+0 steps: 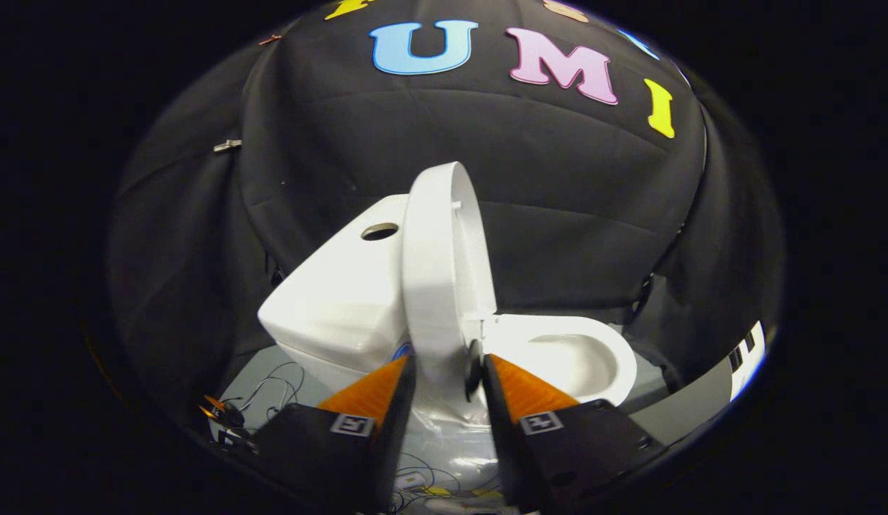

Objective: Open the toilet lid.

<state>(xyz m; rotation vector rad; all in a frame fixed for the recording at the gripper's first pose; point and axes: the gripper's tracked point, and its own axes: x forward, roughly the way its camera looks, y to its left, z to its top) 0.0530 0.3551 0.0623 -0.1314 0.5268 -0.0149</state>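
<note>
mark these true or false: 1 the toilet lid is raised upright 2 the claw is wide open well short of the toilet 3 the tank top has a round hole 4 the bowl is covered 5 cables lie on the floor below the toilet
1. True: the toilet lid stands upright, beside the tank.
2. False: the claw has its fingers on either side of the lid's lower edge; whether they press on it cannot be told.
3. True: a round hole shows on the tank top.
4. False: the bowl lies open.
5. True: thin cables lie on the floor.
</note>
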